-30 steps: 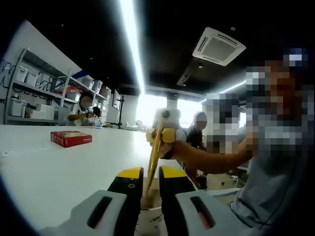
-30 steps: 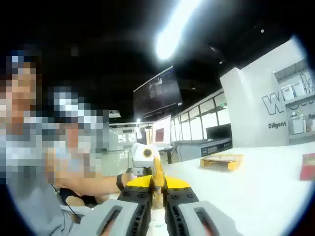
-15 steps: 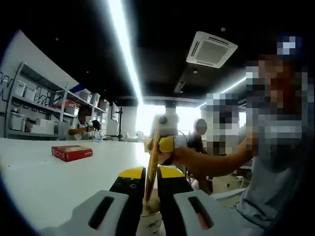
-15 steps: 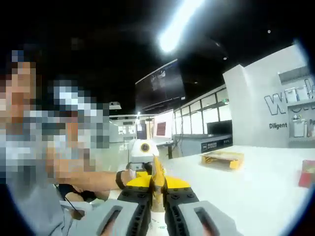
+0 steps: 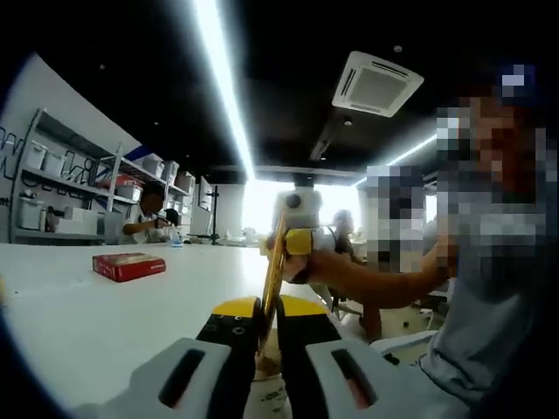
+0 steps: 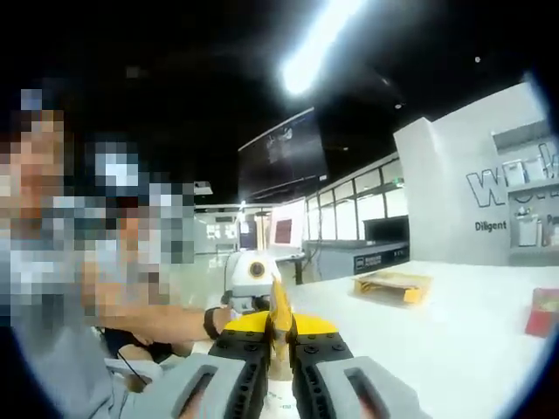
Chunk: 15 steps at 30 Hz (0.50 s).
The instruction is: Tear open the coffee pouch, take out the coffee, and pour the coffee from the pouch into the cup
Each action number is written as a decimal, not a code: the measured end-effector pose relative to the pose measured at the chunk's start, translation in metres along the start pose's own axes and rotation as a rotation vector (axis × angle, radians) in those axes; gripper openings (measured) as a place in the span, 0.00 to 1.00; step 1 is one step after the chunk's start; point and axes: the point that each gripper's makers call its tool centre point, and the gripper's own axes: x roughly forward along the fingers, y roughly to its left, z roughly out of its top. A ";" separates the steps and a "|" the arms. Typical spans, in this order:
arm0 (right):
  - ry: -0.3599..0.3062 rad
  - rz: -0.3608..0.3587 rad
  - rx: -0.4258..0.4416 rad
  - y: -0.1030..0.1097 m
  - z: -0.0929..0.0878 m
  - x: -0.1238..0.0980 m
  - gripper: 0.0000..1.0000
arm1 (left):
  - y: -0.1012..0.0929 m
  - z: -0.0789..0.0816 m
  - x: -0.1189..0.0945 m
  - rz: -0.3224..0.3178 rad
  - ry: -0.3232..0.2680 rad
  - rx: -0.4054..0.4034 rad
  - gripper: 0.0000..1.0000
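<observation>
In the left gripper view the left gripper (image 5: 265, 316) is clamped on the yellow coffee pouch (image 5: 273, 272), seen edge-on and rising between its yellow-tipped jaws; just below the tips stands the paper cup (image 5: 266, 394), under the pouch; beyond, the right gripper (image 5: 295, 237) pinches the pouch's far end, held by a person's hand (image 5: 306, 265); further left on the white table (image 5: 105, 314) lies a red box (image 5: 128, 265). In the right gripper view its jaws close on the same pouch (image 6: 280, 316); a yellow box (image 6: 392, 286) lies well beyond, to the right.
</observation>
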 end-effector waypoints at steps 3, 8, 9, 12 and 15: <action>-0.035 -0.005 0.011 -0.002 -0.002 -0.002 0.08 | -0.002 -0.002 0.001 0.005 -0.008 0.021 0.10; -0.096 0.016 -0.012 -0.001 -0.004 -0.005 0.08 | -0.003 0.001 0.002 -0.001 -0.047 0.002 0.12; -0.099 0.025 -0.022 -0.001 -0.005 -0.005 0.08 | -0.003 0.000 0.002 0.000 -0.049 -0.001 0.12; -0.100 0.087 -0.084 0.001 -0.008 -0.005 0.08 | -0.002 -0.004 0.004 -0.001 -0.048 -0.013 0.12; -0.099 0.152 -0.106 0.003 -0.009 -0.006 0.08 | -0.004 -0.006 0.006 -0.005 -0.053 -0.018 0.14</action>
